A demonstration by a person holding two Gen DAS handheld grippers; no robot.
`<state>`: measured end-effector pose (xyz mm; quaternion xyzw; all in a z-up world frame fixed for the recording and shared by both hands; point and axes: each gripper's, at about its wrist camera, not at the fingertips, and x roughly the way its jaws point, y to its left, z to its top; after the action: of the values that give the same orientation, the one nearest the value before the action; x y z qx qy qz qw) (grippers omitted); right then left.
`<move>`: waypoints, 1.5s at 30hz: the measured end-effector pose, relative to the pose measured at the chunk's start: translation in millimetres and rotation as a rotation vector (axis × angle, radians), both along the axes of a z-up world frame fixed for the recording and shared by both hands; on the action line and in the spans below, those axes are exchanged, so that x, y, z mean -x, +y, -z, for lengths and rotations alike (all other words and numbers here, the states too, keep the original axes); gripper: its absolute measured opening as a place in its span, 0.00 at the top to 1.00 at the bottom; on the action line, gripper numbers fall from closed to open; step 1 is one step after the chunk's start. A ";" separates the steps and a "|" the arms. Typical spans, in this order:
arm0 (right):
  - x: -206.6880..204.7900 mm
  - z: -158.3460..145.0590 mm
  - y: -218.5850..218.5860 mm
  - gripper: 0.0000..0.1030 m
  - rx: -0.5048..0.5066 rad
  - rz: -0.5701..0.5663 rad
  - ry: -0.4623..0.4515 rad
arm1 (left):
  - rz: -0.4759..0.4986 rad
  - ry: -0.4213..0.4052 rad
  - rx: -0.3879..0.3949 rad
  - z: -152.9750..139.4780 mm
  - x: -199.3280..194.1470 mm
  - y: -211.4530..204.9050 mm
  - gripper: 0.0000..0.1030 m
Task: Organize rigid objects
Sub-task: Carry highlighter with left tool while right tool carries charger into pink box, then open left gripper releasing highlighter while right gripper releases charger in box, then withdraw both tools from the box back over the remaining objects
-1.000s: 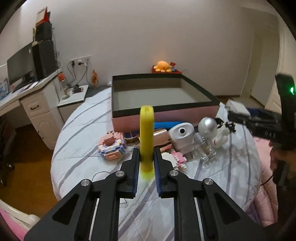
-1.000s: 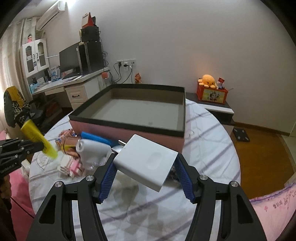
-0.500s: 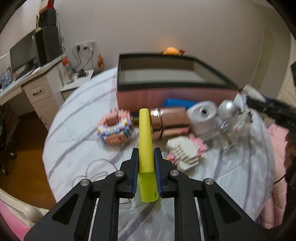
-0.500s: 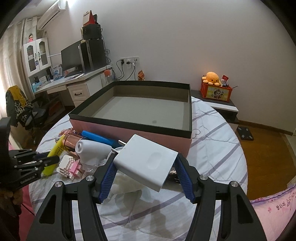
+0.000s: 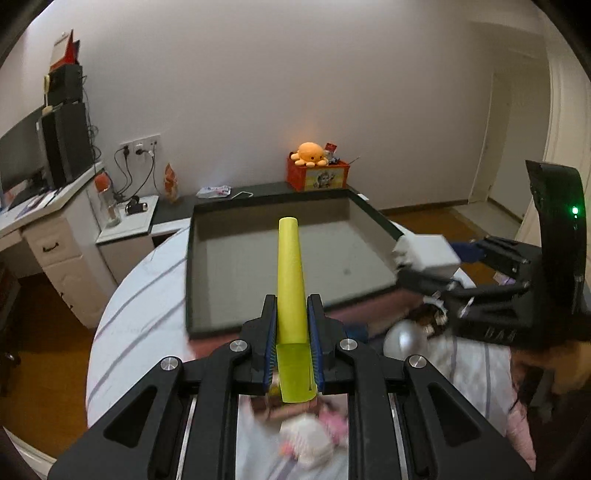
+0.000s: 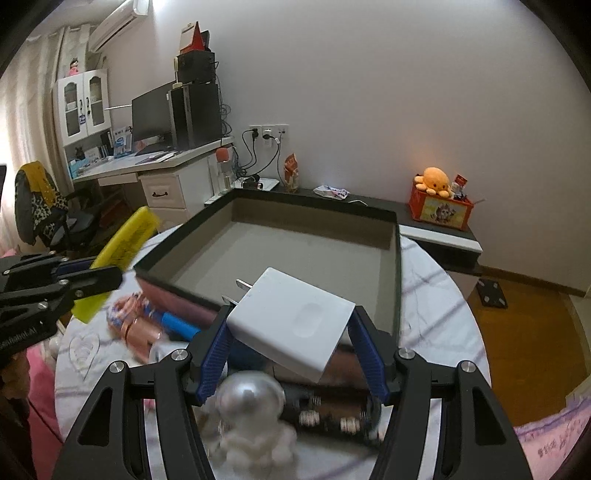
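Round tabletop (image 6: pixel 436 280) under a striped cloth carries an empty pink box (image 5: pixel 295 258). Right hand-held gripper (image 6: pixel 291 332) clamps a white plug adapter (image 6: pixel 291 321); left hand-held gripper (image 5: pixel 291 325) pinches a yellow comb (image 5: pixel 291 273), its teeth visible only from the right wrist.

A lived-in home bedroom-study — white desk (image 6: pixel 155 173) with monitor (image 6: pixel 151 112) and computer tower (image 6: pixel 195 114), glass-door cabinet (image 6: pixel 83 103), wall air conditioner (image 6: pixel 118 22), orange plush octopus (image 6: pixel 434 181) — wooden floor (image 6: pixel 532 328), quilted pink bedding (image 6: pixel 554 443).
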<state>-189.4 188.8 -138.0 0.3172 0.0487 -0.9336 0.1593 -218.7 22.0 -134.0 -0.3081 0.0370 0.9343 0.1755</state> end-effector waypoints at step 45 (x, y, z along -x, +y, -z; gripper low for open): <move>-81.4 -56.8 9.3 0.14 0.061 0.149 0.263 | -0.213 0.178 -0.044 -39.8 -103.4 -19.6 0.02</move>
<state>-108.1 198.1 -81.2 0.1900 0.0168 -0.9774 0.0913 -115.3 2.4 -94.2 -0.2224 -0.0009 0.9718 0.0782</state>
